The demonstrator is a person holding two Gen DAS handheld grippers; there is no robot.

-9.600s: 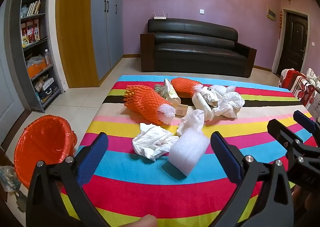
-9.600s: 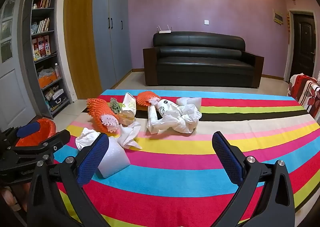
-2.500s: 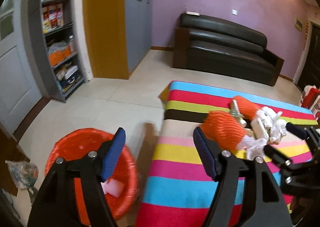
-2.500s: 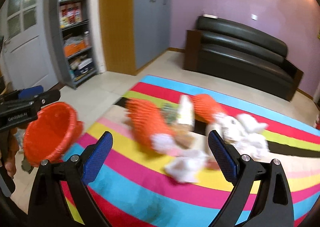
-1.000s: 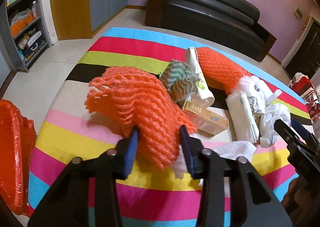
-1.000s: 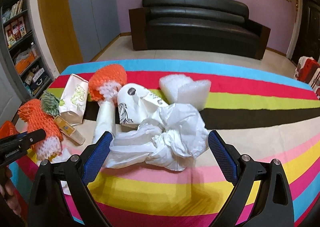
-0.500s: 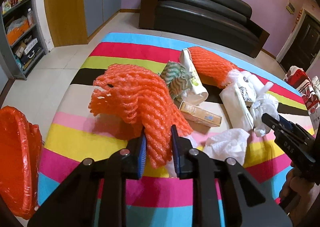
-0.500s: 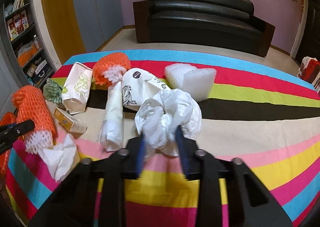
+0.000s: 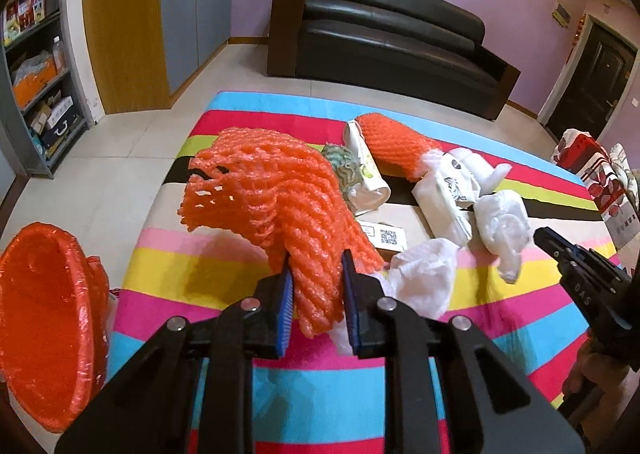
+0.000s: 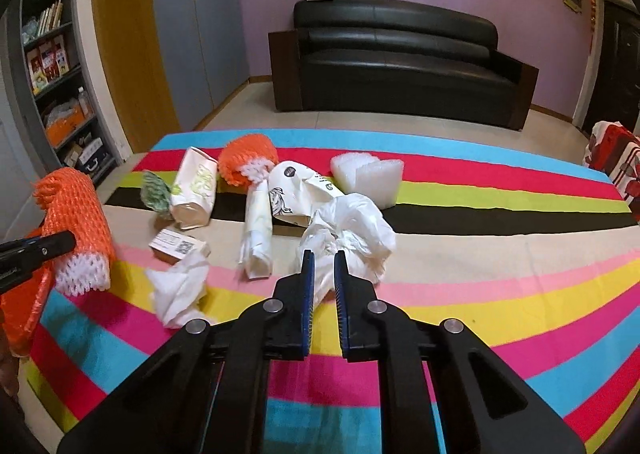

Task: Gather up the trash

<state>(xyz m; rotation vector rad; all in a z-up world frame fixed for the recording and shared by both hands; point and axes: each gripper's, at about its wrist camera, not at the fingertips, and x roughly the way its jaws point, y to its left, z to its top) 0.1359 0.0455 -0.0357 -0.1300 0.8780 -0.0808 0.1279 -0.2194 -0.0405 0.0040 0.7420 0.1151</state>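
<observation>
My left tool (image 9: 316, 294) clamps the net (image 9: 272, 198), my right tool (image 10: 323, 286) the bag (image 10: 352, 226); I should lift both clear before swinging to the bin (image 9: 44, 334).

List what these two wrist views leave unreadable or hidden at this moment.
- Orange bin, left wrist view: the frame edge cuts it off, so its contents are hidden.
- Small box, right wrist view: label print too small to read.
- Orange foam net, left wrist view: its white end sits behind the left gripper.
- White plastic bag, right wrist view: the pinched part is hidden by the right gripper.
</observation>
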